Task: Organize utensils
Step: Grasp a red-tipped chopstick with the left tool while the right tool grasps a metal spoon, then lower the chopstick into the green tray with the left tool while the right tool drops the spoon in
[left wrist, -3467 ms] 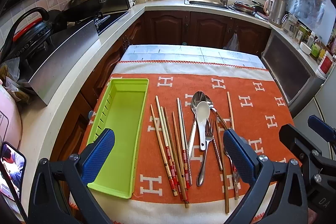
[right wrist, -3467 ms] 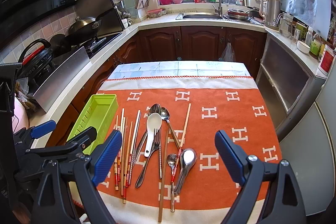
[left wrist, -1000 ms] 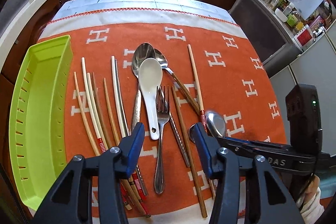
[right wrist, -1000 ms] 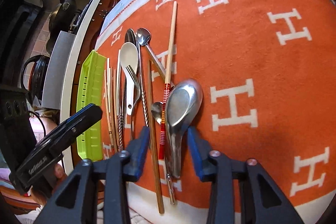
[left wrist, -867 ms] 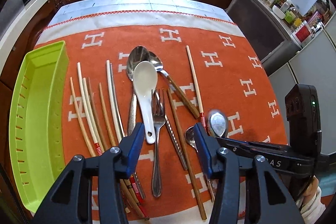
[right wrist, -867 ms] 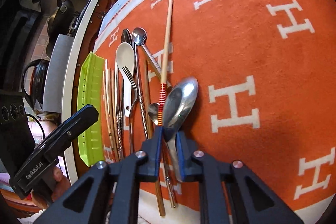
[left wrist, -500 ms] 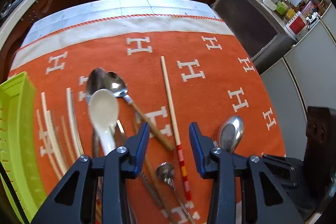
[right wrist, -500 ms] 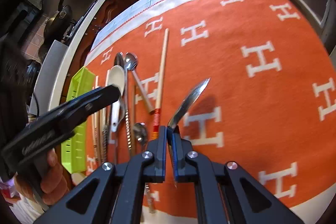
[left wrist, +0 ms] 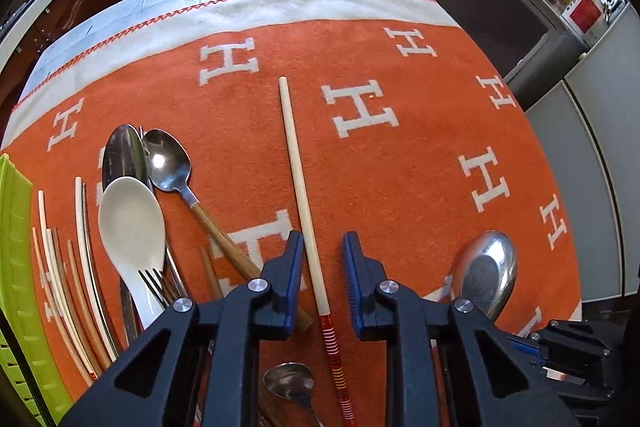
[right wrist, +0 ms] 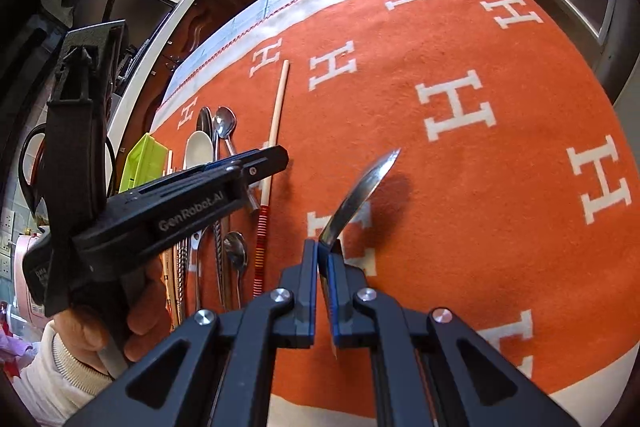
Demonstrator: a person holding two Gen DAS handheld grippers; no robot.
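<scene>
Now the right hand-held gripper (right wrist: 323,281) is clenched on the handle of the metal spoon (right wrist: 360,193), which has come up off the orange cloth (right wrist: 480,67) since a second ago and tilts with its bowl toward 1 o'clock. Meanwhile the left hand-held gripper (left wrist: 320,267) has slid over from the fork (left wrist: 154,283) and straddles the lone chopstick (left wrist: 298,187), its pads apart, nothing gripped yet. At 9 o'clock the green tray (left wrist: 16,267) lies empty, so sorting looks barely begun; likely the spoon travels there next while the chopstick gets pinched.
</scene>
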